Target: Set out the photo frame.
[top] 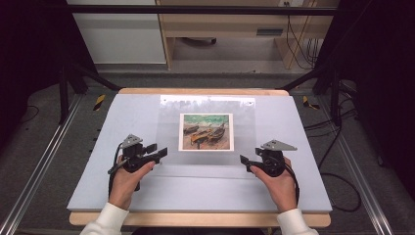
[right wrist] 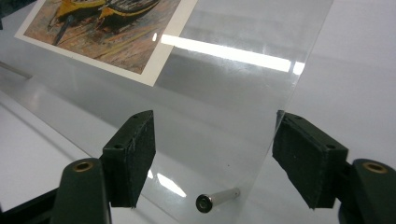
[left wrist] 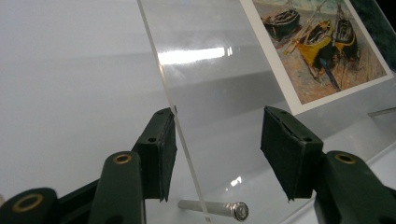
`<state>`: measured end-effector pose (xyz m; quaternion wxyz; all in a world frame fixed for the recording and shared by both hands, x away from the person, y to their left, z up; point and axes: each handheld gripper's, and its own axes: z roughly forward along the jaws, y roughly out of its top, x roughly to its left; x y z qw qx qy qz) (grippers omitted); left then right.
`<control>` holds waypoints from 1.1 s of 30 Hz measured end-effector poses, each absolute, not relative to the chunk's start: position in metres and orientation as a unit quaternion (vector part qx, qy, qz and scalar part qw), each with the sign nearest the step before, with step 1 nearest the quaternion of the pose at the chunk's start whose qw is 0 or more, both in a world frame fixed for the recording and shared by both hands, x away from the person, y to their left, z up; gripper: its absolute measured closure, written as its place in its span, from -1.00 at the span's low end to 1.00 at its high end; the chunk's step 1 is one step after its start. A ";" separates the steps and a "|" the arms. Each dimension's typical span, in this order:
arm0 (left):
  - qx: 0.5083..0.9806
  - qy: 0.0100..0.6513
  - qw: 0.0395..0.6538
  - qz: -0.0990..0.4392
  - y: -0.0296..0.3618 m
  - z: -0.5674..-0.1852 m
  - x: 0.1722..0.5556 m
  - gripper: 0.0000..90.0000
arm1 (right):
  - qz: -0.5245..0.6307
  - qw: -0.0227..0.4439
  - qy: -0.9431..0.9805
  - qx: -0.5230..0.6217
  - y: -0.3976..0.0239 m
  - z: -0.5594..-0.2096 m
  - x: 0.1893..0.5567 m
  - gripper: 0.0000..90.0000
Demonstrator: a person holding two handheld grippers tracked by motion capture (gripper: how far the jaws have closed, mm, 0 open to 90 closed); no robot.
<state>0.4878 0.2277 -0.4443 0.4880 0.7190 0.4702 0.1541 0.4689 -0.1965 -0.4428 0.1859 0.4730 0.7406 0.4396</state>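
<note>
Surface (top: 98,161), pale grey and wide, carries a clear acrylic sheet (top: 208,142) at its middle, and under the sheet lies a print of beached boats (top: 205,131), set toward the sheet's 12 o'clock half.

Seen from above, the left claw (top: 159,152) sits at the sheet's 9 o'clock edge, near its 7 o'clock corner, held by the person's left hand (top: 126,182) coming up from 6 o'clock. In the left gripper view the left claw (left wrist: 217,154) stands partly open, with the sheet's thin edge (left wrist: 180,135) running up between its jaws. The edge passes just beside the pad (left wrist: 161,154) at 9 o'clock, and I cannot tell whether that pad touches it; the other pad (left wrist: 287,154) at 3 o'clock stands clear over the sheet's face. The sheet is not clamped. A small metal pin (left wrist: 215,207) lies at 6 o'clock under the sheet's corner, and the print (left wrist: 322,46) shows at 1 o'clock.

At the 3 o'clock edge in the high view, the right claw (top: 243,161) mirrors the left, borne by the right hand (top: 280,183). In the right gripper view the right claw (right wrist: 215,158) is likewise partly open, astride the sheet's edge (right wrist: 285,93). That edge meets the tip of the pad (right wrist: 306,156) at 3 o'clock, while the pad (right wrist: 133,154) at 9 o'clock hangs apart over the clear face. A second metal pin (right wrist: 217,199) lies at 6 o'clock, and the print (right wrist: 107,32) shows at 11 o'clock.
</note>
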 end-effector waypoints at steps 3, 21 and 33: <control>0.718 0.471 0.487 0.158 0.227 -0.444 0.485 0.03 | 0.437 0.192 0.742 0.471 -0.196 -0.443 0.466 -0.29; 0.724 0.464 0.480 0.172 0.229 -0.442 0.472 0.16 | 0.421 0.218 0.750 0.461 -0.195 -0.442 0.450 -0.12; 0.724 0.464 0.479 0.175 0.231 -0.441 0.464 0.27 | 0.415 0.230 0.750 0.461 -0.196 -0.442 0.442 0.03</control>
